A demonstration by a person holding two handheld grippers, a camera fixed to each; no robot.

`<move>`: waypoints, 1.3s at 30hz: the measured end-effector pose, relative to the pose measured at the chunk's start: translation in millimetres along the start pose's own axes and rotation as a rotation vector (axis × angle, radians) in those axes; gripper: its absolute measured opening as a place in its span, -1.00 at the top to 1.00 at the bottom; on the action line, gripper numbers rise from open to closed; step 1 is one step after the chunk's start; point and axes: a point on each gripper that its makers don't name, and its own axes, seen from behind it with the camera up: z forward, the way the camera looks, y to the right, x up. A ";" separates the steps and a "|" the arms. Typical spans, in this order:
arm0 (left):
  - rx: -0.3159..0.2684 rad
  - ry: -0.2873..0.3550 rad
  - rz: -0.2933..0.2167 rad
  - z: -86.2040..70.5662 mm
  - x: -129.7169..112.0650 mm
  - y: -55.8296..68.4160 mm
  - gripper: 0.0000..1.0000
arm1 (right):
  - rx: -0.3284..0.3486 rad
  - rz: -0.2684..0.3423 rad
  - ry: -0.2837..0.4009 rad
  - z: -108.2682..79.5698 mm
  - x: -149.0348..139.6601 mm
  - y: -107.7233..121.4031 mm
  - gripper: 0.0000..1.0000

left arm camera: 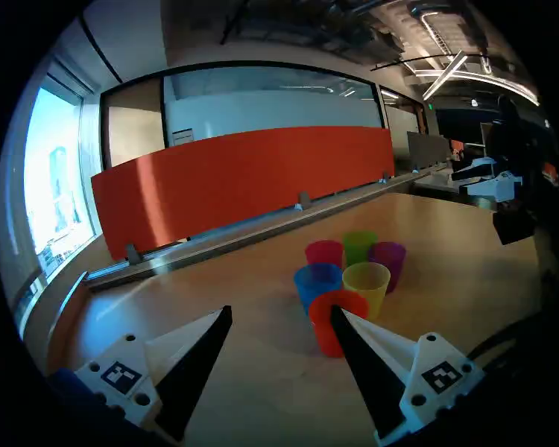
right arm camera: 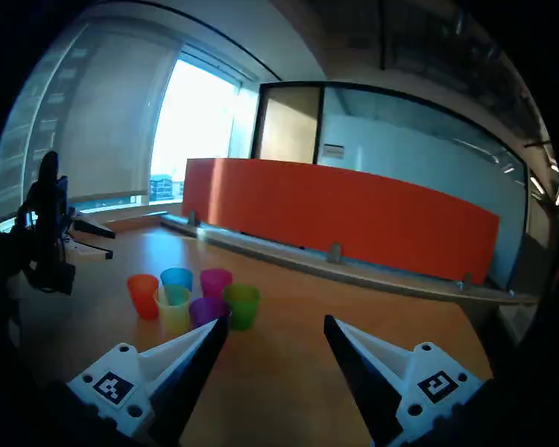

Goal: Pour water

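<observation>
Pouring looks not yet begun: the left hand-held gripper [left arm camera: 278,311] and right hand-held gripper [right arm camera: 274,320] hover open and empty, and the six small coloured plastic cups [left arm camera: 366,281] stand clustered well inside the wooden tabletop [left arm camera: 458,253] edges.

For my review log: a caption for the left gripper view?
Open left gripper faces six coloured cups clustered on the wooden desk.

Ahead of you a wooden table [left arm camera: 451,246] runs to an orange screen [left arm camera: 242,179] standing upright along its far edge. Behind the screen you see a glass wall [left arm camera: 272,100], with a bright window [right arm camera: 194,127] beside it and strip lights [left arm camera: 447,74] overhead.
</observation>
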 end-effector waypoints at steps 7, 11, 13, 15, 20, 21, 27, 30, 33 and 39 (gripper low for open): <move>-0.074 -0.060 0.024 17.0 2.6 -0.1 -0.96 | 0.078 -0.032 -0.039 6.9 11.1 -13.1 -1.00; -0.116 -0.092 0.027 26.5 7.0 -0.6 -0.96 | 0.111 -0.056 -0.061 11.3 15.2 -18.1 -1.00; -0.137 -0.105 0.033 31.3 9.3 -0.7 -0.96 | 0.122 -0.070 -0.070 14.2 16.9 -19.9 -1.00; -0.155 -0.117 0.041 35.7 11.3 -0.6 -0.96 | 0.131 -0.081 -0.076 16.9 18.3 -21.5 -1.00; -0.205 -0.161 0.069 48.7 10.1 1.4 -0.96 | 0.152 -0.103 -0.086 22.7 20.6 -24.4 -1.00; -0.214 -0.171 0.073 51.2 9.1 1.9 -0.96 | 0.155 -0.105 -0.089 23.8 20.4 -24.8 -1.00; -0.270 -0.222 0.094 65.1 5.7 7.8 -0.96 | 0.182 -0.111 -0.114 30.8 15.3 -26.6 -1.00; -0.313 -0.248 0.105 69.1 3.2 14.7 -0.96 | 0.194 -0.120 -0.128 34.6 12.4 -26.9 -1.00; -0.344 -0.266 0.128 72.8 2.4 19.5 -0.96 | 0.206 -0.131 -0.141 39.0 9.4 -27.2 -1.00; -0.371 -0.292 0.156 83.7 2.1 24.6 -0.96 | 0.236 -0.145 -0.155 50.3 5.8 -32.0 -1.00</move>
